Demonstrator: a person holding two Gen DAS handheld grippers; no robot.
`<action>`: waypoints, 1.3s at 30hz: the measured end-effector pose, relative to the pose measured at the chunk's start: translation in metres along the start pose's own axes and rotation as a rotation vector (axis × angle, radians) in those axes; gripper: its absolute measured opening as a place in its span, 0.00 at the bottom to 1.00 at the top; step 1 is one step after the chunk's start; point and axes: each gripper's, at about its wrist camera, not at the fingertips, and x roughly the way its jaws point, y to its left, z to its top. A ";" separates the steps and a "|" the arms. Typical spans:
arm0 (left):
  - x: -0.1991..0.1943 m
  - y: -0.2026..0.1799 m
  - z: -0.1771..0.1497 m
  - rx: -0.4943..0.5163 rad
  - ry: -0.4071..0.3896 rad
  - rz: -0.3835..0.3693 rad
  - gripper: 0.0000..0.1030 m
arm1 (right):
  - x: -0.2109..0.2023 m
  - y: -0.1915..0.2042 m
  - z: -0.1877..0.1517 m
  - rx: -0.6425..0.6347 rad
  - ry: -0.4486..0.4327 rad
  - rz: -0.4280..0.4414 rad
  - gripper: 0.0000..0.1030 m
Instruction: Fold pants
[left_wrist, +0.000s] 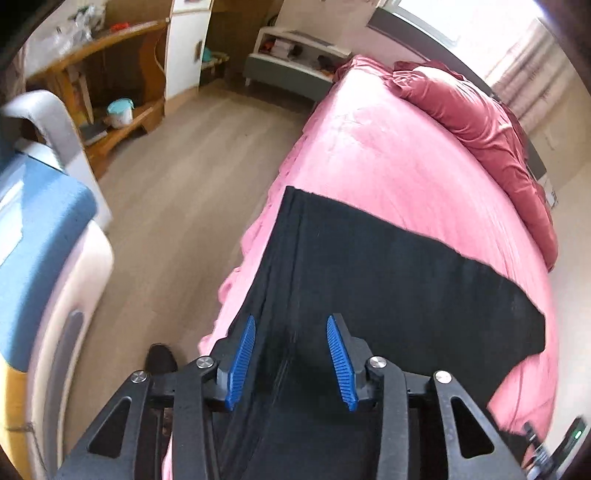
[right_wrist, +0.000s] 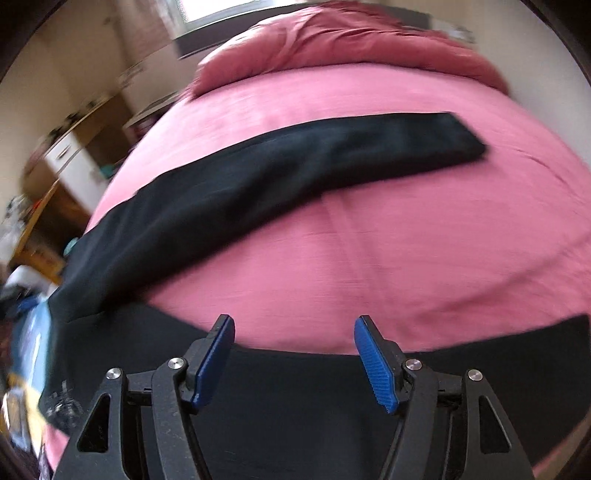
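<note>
Black pants (left_wrist: 369, 277) lie flat on a bed with a pink sheet (left_wrist: 369, 147). In the left wrist view a wide black part runs from under my left gripper (left_wrist: 291, 321) toward the bed's left edge. That gripper hovers over the cloth, open, with nothing pinched between its blue pads (left_wrist: 240, 362). In the right wrist view one leg of the pants (right_wrist: 295, 158) stretches across the pink sheet (right_wrist: 369, 258) to the right, and another black part (right_wrist: 295, 387) lies along the near edge. My right gripper (right_wrist: 294, 319) stands open above that near part, holding nothing.
A dark red duvet (left_wrist: 480, 110) is bunched at the head of the bed, also seen as a duvet (right_wrist: 351, 40) at the top of the right wrist view. Left of the bed are wooden floor (left_wrist: 184, 184), a wooden shelf unit (left_wrist: 110, 74), a nightstand (left_wrist: 291, 55) and a blue and grey chair (left_wrist: 37, 221).
</note>
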 end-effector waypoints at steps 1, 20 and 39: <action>0.007 0.001 0.007 -0.022 0.000 0.002 0.40 | 0.007 0.012 0.000 -0.014 0.007 0.014 0.66; 0.101 0.004 0.104 -0.169 0.073 -0.046 0.40 | 0.063 0.082 0.019 -0.101 0.058 0.066 0.66; -0.061 -0.070 -0.007 0.276 -0.152 -0.456 0.04 | 0.062 0.089 0.042 -0.055 -0.015 0.033 0.67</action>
